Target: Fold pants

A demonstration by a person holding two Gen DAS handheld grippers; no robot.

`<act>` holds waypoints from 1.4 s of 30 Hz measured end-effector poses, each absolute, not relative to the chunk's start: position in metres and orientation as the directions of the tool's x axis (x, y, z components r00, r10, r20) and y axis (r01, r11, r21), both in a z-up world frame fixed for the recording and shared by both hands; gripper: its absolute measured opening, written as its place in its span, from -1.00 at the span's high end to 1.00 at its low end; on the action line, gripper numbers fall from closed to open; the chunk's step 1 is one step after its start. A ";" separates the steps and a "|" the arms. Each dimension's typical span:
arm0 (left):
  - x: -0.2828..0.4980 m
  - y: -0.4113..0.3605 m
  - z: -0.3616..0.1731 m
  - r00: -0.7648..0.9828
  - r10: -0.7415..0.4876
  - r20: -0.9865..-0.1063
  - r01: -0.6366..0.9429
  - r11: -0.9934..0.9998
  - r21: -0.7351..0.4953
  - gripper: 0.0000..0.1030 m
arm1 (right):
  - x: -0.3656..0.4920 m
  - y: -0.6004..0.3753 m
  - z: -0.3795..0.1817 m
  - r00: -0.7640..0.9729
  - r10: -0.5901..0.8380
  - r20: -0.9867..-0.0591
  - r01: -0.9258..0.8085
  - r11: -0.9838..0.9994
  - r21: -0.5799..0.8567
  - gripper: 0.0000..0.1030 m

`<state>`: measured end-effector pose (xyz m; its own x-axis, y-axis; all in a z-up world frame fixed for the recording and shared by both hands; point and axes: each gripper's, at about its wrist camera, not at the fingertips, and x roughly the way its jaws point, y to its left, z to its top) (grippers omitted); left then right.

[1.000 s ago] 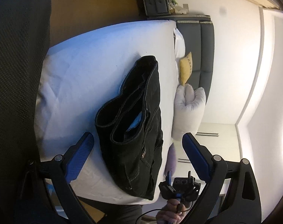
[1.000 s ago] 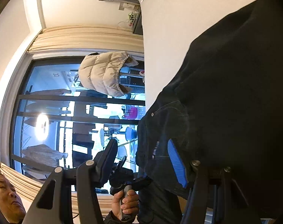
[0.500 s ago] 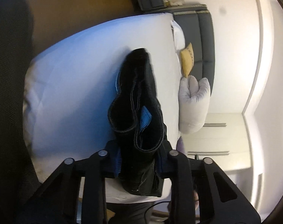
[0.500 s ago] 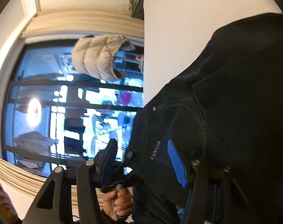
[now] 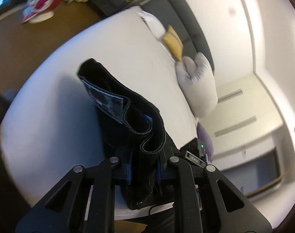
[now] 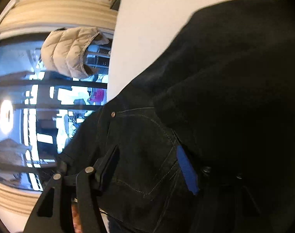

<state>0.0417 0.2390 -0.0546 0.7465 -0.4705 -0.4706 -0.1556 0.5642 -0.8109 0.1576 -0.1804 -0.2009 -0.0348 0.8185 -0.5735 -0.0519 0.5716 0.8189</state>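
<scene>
Black pants (image 5: 128, 120) lie on the bed (image 5: 56, 104). The left claw (image 5: 143, 171) is closing on their hem; the right claw (image 6: 147, 167) is opening around the pocket, ungripped. Next: fold the hem over.

1. I see the white bed (image 5: 50, 116) bare on its left half: free room there.
2. The black denim pants (image 5: 126, 120) block its middle.
3. A grey plush pillow (image 5: 200, 85) and a yellow cushion (image 5: 173, 41) crowd its right edge.
</scene>
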 end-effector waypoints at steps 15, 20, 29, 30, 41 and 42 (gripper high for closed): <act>0.135 0.014 -0.022 0.502 -0.565 -0.655 0.293 0.824 -0.485 0.69 | 0.154 -0.282 -0.129 0.034 0.929 -0.369 -0.063 0.371 0.927 -0.85; 0.154 -0.023 -0.032 0.459 -0.538 -0.707 0.345 0.841 -0.416 0.69 | 0.134 -0.286 -0.121 0.035 0.892 -0.451 -0.138 0.451 0.882 -0.85; 0.148 -0.063 -0.042 0.400 -0.515 -0.758 0.428 0.837 -0.343 0.69 | 0.141 -0.290 -0.134 0.049 0.790 -0.611 -0.168 0.610 0.775 0.48; 0.150 -0.066 -0.042 0.393 -0.522 -0.757 0.434 0.831 -0.348 0.69 | 0.141 -0.299 -0.137 0.058 0.791 -0.609 -0.152 0.610 0.778 0.55; 0.188 -0.142 -0.044 0.333 -0.575 -0.748 0.563 0.757 -0.331 0.69 | 0.143 -0.367 -0.136 0.151 0.742 -0.653 -0.084 0.668 0.740 0.68; 0.191 -0.146 -0.044 0.331 -0.577 -0.746 0.569 0.753 -0.330 0.69 | 0.144 -0.373 -0.135 0.151 0.736 -0.660 -0.086 0.674 0.733 0.68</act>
<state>0.1907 -0.1456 -0.0443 0.3310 -0.5773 -0.7465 0.5692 0.7531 -0.3300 0.1443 -0.3730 -0.1355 0.1513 0.7363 -0.6595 -0.0855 0.6745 0.7333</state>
